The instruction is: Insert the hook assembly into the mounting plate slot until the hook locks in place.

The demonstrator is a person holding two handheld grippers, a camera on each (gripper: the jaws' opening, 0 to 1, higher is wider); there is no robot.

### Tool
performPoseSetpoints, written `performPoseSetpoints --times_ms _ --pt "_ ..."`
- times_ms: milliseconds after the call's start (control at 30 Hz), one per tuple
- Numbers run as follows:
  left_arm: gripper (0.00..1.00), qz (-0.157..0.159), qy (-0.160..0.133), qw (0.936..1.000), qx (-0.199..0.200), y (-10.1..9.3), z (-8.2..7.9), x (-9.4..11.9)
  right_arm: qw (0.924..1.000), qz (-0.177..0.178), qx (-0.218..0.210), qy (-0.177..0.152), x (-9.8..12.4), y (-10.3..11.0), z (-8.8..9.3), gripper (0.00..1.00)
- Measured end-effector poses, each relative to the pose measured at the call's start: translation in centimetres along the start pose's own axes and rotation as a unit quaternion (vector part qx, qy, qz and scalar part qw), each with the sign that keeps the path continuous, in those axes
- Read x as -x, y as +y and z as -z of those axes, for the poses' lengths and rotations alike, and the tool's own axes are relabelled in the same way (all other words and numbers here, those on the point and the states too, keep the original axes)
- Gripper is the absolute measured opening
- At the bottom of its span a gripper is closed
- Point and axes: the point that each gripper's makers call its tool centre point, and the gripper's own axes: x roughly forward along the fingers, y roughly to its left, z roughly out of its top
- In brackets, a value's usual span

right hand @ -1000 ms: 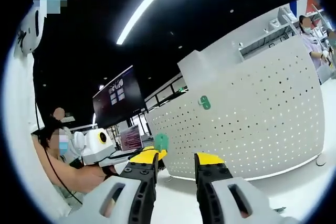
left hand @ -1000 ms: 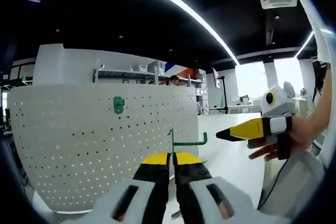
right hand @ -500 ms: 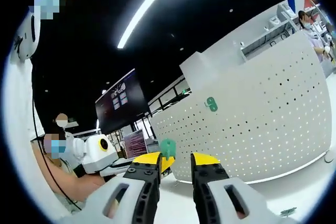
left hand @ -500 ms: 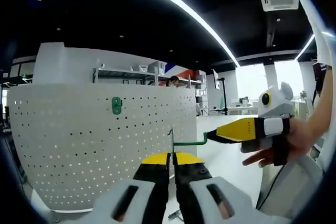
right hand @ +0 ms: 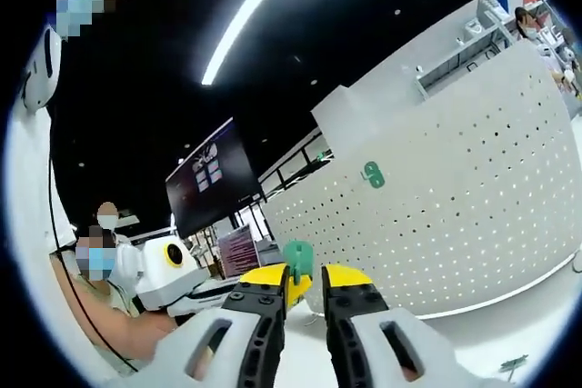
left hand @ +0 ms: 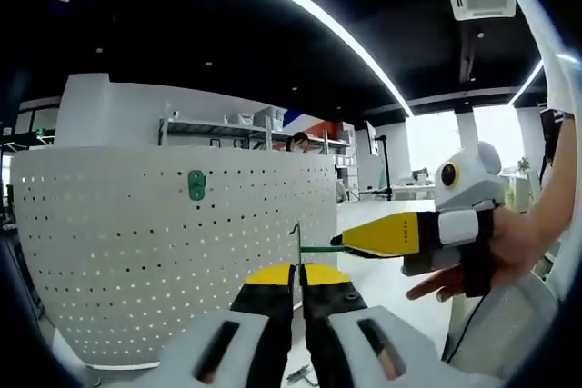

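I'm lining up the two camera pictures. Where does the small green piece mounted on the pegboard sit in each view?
Left gripper view: the green piece sits upper left of centre on the white pegboard.
Right gripper view: right of centre, upper part of the pegboard's face.
Shared landmark: the white box rising behind the pegboard's top edge.

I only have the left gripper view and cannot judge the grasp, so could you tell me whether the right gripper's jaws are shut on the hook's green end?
Observer: In the right gripper view, the right gripper shows a narrow gap between its jaws with the hook's green end in it; clamping is unclear.
Operator: Thank you. Where is the mounting plate there?
Observer: The mounting plate sits on the pegboard, up-right of the jaws, apart from the hook.
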Motion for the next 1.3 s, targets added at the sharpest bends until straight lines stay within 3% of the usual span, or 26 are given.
performPoseSetpoints --times_ms 500,800,1300 --pt "0.02 0.002 -0.003 1.0 0.003 -0.3 -0.3 -0.1 0.9999 -0.005 0.006 0.012 -1.0 0.4 0.8 0.06" --pt "0.02 0.004 -0.006 0.9999 0.01 -0.4 -0.4 -0.2 0.9998 0.009 0.016 -0.003 -1.3 0.3 0.4 0.02" --pt "0.02 0.005 -0.005 0.9997 0.022 -0.7 -0.1 -0.5 0.9997 0.019 -0.012 -0.013 -1.0 -0.1 0.5 0.0"
